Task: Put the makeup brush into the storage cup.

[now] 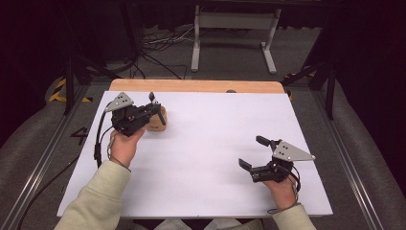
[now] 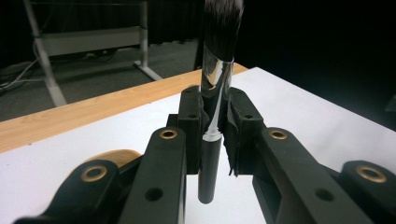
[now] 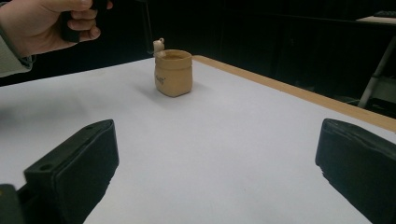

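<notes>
1. Gripping a makeup brush (image 2: pixel 215 70), the left claw (image 1: pixel 154 106) sits in the upper left of the high view, its jaws closed tight on the brush's stem.
2. In the left gripper view the brush stands upright in the centre of the frame: dark bristles at the top edge, a shiny silver ferrule below them, and a dark handle running down between the two black jaws, with its blunt end showing near the bottom centre.
3. The jaw pads press on the brush from both sides at about the point where ferrule meets handle.
4. A tan ceramic pot (image 3: pixel 173 72) stands on the white tabletop (image 1: pixel 210 143); in the high view it lies just beside the left claw, partly hidden behind it, in the upper left part of the sheet.
5. In the right gripper view the pot stands upright above the centre of the frame, with a small pale knob at its far rim; the person's left hand (image 3: pixel 44 23) is in the upper left corner, above and to the left of the pot.
6. The right claw (image 1: pixel 253 152) rests in the lower right of the high view, its jaws spread wide with nothing between them.
7. Its two black jaws rise at the lower left and lower right of its own view, bare white tabletop between them, well apart from the pot.
8. A wooden strip (image 1: pixel 196 86) borders the far edge of the tabletop.
</notes>
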A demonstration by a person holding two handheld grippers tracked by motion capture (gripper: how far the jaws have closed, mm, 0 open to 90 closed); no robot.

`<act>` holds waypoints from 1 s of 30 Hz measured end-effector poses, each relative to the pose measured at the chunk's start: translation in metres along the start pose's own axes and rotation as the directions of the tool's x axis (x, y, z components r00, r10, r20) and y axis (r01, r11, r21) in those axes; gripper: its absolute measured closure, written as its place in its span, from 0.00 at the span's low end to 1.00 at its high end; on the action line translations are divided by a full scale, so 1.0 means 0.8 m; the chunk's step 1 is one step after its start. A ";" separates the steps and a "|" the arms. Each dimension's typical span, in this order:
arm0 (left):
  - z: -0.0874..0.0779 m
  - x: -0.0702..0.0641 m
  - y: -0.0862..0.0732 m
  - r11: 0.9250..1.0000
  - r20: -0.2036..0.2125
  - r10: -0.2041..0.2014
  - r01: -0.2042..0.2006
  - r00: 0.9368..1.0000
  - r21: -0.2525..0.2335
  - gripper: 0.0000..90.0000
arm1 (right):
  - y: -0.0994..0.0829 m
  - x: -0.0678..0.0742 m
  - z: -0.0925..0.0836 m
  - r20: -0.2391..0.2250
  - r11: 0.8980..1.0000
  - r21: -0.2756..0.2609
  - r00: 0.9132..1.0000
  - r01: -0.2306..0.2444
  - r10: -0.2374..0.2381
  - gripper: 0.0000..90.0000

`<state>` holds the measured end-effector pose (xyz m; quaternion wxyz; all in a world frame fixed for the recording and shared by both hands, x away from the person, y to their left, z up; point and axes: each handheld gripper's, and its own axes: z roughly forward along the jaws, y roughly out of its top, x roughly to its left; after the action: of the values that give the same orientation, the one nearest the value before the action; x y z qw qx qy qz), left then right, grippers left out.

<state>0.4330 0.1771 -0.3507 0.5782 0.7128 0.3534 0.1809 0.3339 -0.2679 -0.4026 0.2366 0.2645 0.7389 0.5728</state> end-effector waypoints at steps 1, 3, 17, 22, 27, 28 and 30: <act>0.000 0.000 0.000 1.000 0.000 0.000 0.000 1.000 0.000 0.87 | 0.000 0.000 0.000 -0.002 1.000 -0.001 1.000 0.000 0.000 0.00; 0.001 0.002 0.001 1.000 -0.018 -0.004 0.004 1.000 -0.005 0.87 | 0.000 0.001 0.001 -0.003 1.000 -0.001 1.000 0.001 -0.001 0.00; 0.012 0.014 -0.001 0.999 -0.139 -0.036 0.036 0.990 -0.006 0.87 | -0.001 0.006 0.002 -0.016 1.000 0.005 1.000 0.005 -0.005 0.00; 0.017 0.015 -0.002 0.999 -0.177 -0.035 0.033 0.984 -0.016 0.87 | -0.002 0.006 0.000 -0.017 1.000 0.002 1.000 -0.007 0.007 0.00; 0.022 0.017 -0.003 0.999 -0.211 -0.037 0.034 0.977 -0.016 0.87 | -0.002 0.007 -0.002 -0.016 1.000 0.002 1.000 -0.008 0.008 0.00; 0.023 0.018 -0.003 0.999 -0.216 -0.035 0.033 0.976 -0.017 0.87 | -0.002 0.007 -0.002 -0.014 1.000 -0.001 1.000 -0.009 0.009 0.00; 0.024 0.019 -0.004 0.999 -0.220 -0.041 0.037 0.975 -0.022 0.87 | -0.003 0.006 -0.003 -0.017 1.000 0.003 1.000 -0.018 0.018 0.00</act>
<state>0.4552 0.1745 -0.3609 0.5451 0.6761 0.4277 0.2505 0.3284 -0.2672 -0.4043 0.2248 0.2667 0.7391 0.5763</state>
